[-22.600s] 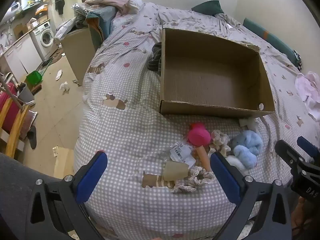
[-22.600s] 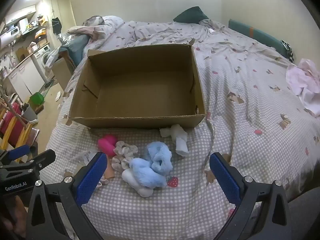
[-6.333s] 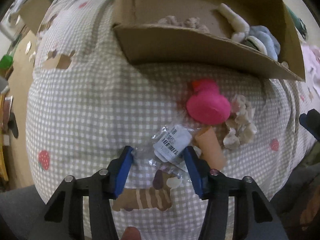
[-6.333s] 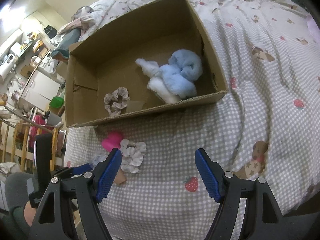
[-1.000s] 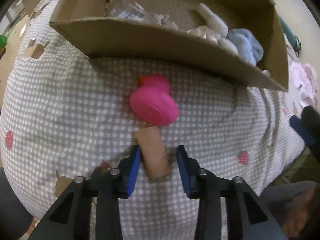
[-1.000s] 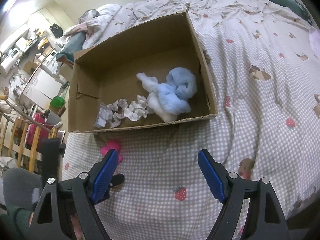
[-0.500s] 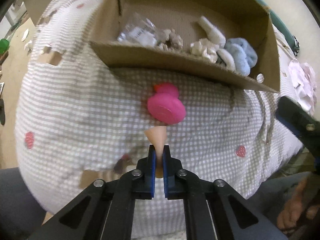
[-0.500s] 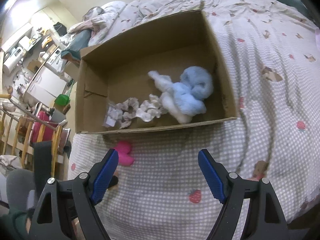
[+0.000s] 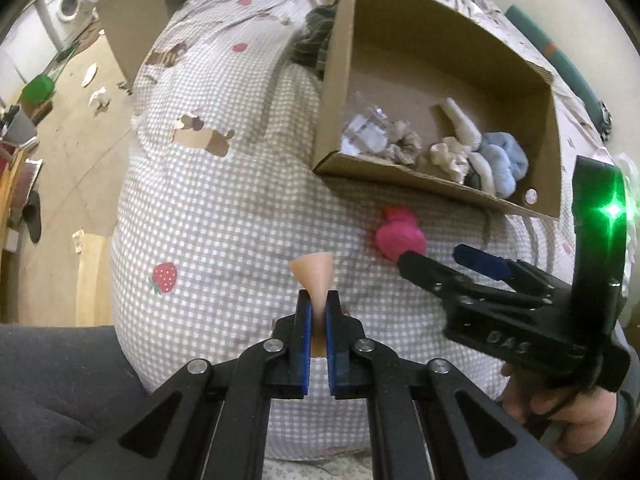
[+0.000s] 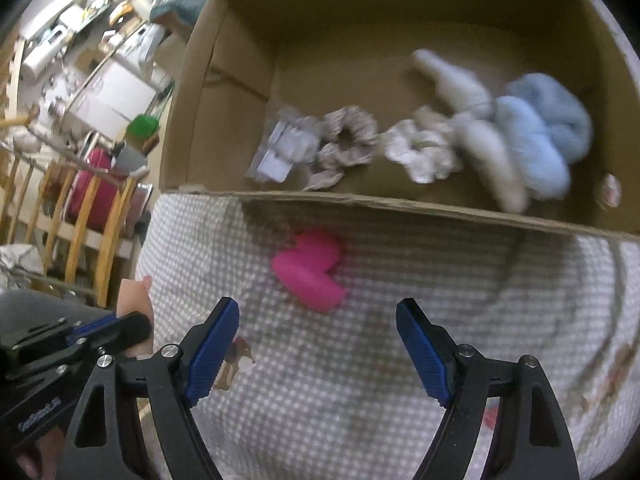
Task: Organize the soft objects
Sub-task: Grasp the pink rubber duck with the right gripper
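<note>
My left gripper (image 9: 316, 300) is shut on a peach soft piece (image 9: 314, 274) and holds it above the checked bedcover, left of the pink soft duck (image 9: 398, 234). My right gripper (image 10: 318, 318) is open and hovers just in front of the pink duck (image 10: 310, 272), which lies on the bed before the cardboard box (image 10: 400, 200). In the left wrist view the right gripper (image 9: 430, 260) reaches the duck from the right. The box (image 9: 332, 92) holds scrunchies (image 10: 350, 138), a plastic packet (image 10: 286, 152) and blue and white fluffy items (image 10: 532, 136).
The bed edge drops to the floor at left, with a wooden rack (image 10: 84, 216), a green tub (image 9: 38, 88) and a second cardboard box (image 9: 132, 28). Dark cloth (image 9: 312, 40) lies behind the box. My grey-clad leg (image 9: 60, 392) is at lower left.
The left gripper has lifted the peach piece and pulled back left from the duck. The right gripper has dropped in close over the duck, still open.
</note>
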A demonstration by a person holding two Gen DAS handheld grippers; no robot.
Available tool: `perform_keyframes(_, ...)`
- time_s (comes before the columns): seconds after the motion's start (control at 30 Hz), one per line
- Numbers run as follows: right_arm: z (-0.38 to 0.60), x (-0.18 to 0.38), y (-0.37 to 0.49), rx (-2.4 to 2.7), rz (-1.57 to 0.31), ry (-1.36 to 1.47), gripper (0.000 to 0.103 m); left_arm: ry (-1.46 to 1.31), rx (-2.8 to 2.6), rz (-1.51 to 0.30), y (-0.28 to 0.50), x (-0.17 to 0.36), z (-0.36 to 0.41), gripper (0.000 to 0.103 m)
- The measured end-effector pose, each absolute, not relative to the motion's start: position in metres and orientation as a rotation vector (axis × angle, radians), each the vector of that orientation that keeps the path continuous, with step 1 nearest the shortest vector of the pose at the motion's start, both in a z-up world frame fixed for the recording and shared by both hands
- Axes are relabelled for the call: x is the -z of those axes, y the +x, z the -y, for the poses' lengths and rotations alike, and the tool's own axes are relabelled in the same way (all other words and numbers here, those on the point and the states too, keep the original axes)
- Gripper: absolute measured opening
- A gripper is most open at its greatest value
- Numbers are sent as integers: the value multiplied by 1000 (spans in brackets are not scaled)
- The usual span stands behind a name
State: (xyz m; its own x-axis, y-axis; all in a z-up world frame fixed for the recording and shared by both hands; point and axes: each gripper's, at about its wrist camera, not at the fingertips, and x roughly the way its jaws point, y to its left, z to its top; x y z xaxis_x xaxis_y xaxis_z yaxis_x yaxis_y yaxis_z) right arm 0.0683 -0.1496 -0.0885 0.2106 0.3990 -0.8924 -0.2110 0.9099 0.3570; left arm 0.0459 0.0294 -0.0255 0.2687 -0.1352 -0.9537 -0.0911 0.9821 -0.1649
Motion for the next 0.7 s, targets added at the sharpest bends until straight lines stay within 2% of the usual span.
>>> perform_keyframes(0.1, 134, 95, 72, -445, -1294, 138, 87, -202, 17, -1304, 49, 32, -26, 6)
perform_keyframes(0.2, 122, 99, 76, -452, -1289, 97, 80, -189, 11, -1297, 51, 33, -22, 6)
perform_keyframes(0.27, 119, 101, 77, -450, -1286, 94, 78, -189, 8, -1295, 52, 35, -19, 6)
perform_keyframes(0.3, 119, 101, 78, -447, -1282, 105, 75, -186, 6, -1295, 52, 36, -18, 6)
perform_keyframes(0.4, 118, 103, 84, -443, -1287, 118, 45, -184, -4, -1285, 54, 36, -18, 6)
perform_keyframes(0.43, 118, 103, 84, -443, -1291, 123, 41, -180, -9, -1281, 54, 36, -18, 6)
perform_keyframes(0.7, 136, 86, 71, -438, -1274, 158, 40, -216, -14, -1276, 52, 36, -20, 6)
